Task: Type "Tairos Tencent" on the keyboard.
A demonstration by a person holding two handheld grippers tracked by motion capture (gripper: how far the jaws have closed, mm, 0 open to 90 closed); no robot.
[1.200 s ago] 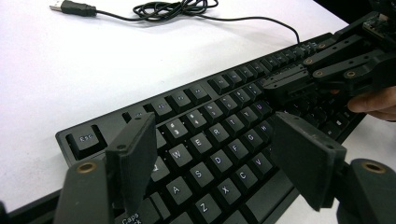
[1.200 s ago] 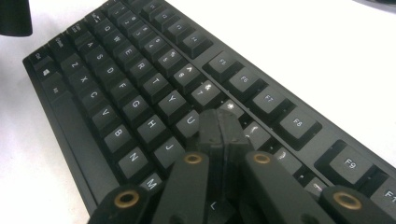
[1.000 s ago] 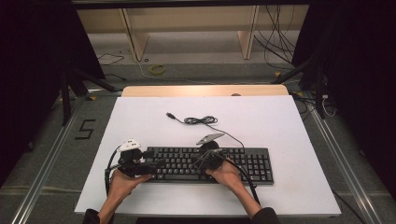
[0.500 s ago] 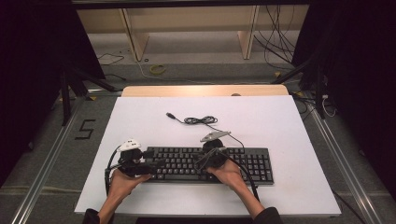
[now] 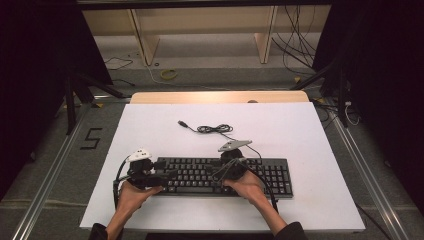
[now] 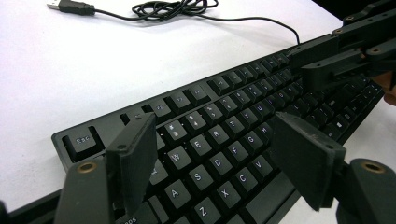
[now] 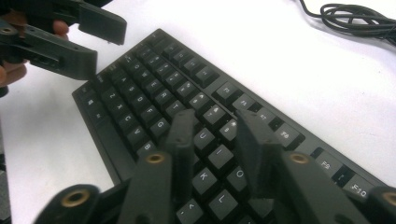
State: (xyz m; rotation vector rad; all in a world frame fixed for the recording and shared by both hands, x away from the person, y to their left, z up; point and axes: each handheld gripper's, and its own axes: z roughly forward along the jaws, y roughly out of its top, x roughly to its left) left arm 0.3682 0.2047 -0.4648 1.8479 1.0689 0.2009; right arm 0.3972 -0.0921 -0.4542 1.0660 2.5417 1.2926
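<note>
Keyboard (image 5: 220,175) sits near the white table's (image 5: 300,135) front edge, both grippers poised over its keys. Left gripper (image 6: 215,158) hangs wide open above the letter keys, holding nothing. Right gripper (image 7: 217,140), jaws just opening to a partial gap, is empty too. Looks like key-pressing work; next calls for lowering one jaw tip squarely onto a key.

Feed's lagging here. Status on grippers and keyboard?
Left gripper open over the keyboard letters. Right gripper just been opening, nothing between its jaws. Cable coiled behind, clear.
</note>
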